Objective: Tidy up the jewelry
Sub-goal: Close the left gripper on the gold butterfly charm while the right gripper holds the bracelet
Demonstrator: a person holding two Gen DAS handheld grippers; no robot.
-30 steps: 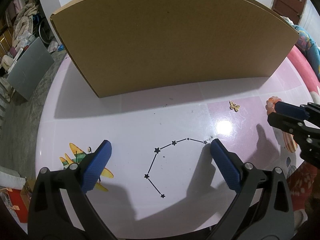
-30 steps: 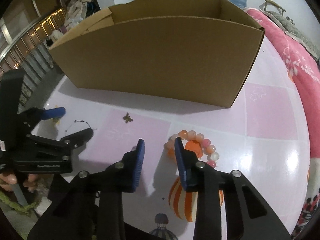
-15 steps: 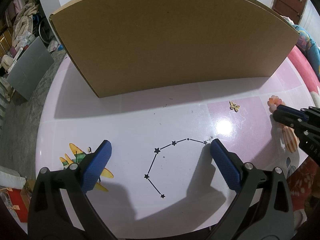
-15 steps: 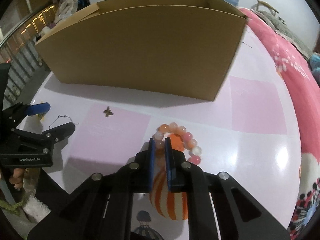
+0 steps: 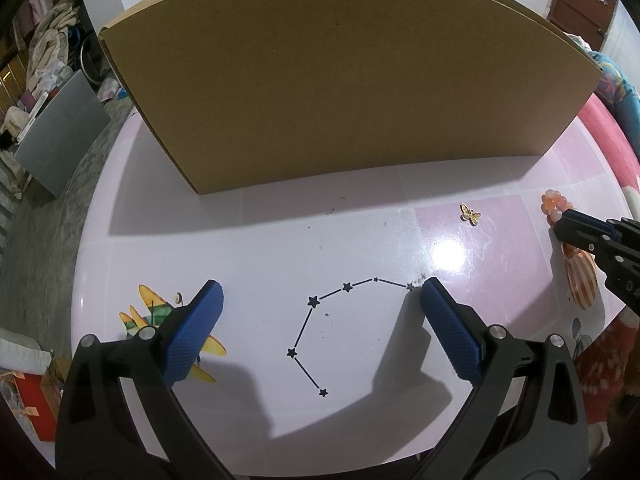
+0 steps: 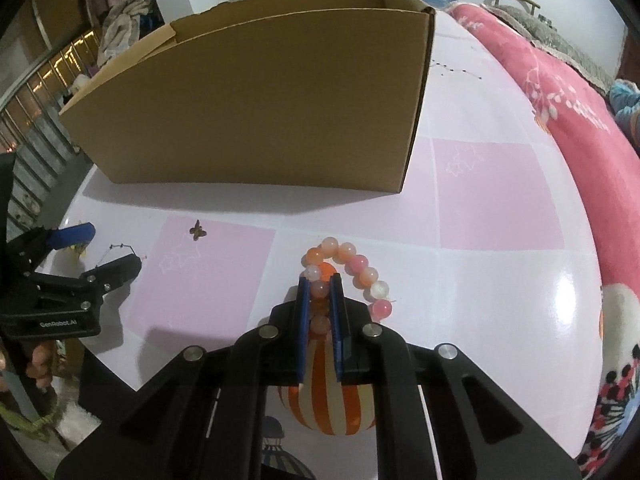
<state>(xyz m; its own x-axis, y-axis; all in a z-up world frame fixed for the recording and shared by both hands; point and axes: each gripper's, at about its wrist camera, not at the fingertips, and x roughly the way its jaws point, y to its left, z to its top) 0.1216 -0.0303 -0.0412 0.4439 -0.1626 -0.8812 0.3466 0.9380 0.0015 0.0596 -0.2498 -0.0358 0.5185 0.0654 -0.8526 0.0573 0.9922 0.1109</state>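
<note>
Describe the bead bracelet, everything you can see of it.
The bead bracelet is a loop of round, glossy beads in orange, pink and milky white, looking like polished stone or glass. It lies on the pink-and-white table, over a printed orange-striped balloon, in front of the cardboard box. The right gripper is shut on its near-left side, with beads between the blue pads. In the left wrist view only a few beads show.

Home bedroom; pink quilt (image 6: 560, 92)

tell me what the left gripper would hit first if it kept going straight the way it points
Most likely the cardboard box. The left gripper is open and points across bare table at the box's near wall, with nothing standing between. The butterfly charm lies off to the right of that line.
</note>
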